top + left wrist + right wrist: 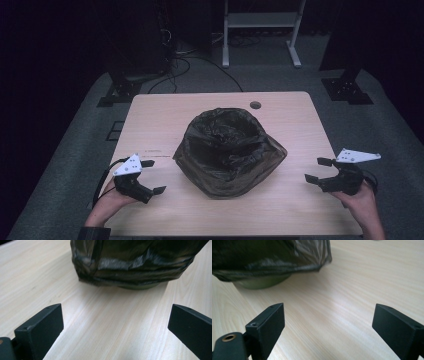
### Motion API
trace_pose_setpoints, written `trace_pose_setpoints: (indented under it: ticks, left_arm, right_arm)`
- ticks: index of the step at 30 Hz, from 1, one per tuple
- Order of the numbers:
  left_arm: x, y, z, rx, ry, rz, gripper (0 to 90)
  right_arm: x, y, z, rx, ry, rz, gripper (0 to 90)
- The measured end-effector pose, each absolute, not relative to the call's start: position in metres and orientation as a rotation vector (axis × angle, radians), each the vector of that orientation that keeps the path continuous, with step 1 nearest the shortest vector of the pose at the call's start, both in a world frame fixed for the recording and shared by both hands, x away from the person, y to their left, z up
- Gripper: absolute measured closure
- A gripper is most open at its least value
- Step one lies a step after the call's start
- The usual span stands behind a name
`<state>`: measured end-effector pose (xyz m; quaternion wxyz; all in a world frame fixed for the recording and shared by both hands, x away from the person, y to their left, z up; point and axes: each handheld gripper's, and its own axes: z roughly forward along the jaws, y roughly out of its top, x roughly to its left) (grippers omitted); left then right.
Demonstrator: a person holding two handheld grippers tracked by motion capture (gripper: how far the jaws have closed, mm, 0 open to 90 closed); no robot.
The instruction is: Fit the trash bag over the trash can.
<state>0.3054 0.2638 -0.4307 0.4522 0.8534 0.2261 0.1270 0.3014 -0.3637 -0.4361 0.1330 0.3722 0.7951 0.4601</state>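
Observation:
A black plastic bag [229, 150] lines a round bin in the middle of the wooden table [290, 200], its mouth open upward and its loose skirt draped down over the sides. The bin's green base [259, 282] peeks out under the bag [267, 257]. My left gripper [153, 176] hovers at the table's front left, open, jaws pointing at the bag [135, 262], nothing between them. My right gripper [317, 169] is at the front right edge, open too, facing the bag from the other side. Both stand well apart from the bag.
A round cable hole [255, 105] sits near the table's far edge. Beyond the table are a white desk frame [260, 30], dark stands [347, 85] and cables [180, 65] on grey carpet. Bare tabletop lies between each gripper and the bag.

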Motion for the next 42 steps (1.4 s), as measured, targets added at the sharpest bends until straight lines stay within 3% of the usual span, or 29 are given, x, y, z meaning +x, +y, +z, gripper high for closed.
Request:
trace_pose_setpoints:
  ticks: [16, 42]
  left_arm:
    - [0.308, 0.252, -0.464, 2.196, 0.616, 0.299, 0.0]
    - [0.311, 0.241, -0.483, 2.279, 0.632, 0.296, 0.0]
  right_arm:
    - [0.301, -0.354, -0.47, 1.104, 2.374, 1.175, 9.5]
    - [0.303, -0.344, -0.484, 1.095, 2.434, 1.068, 9.4]
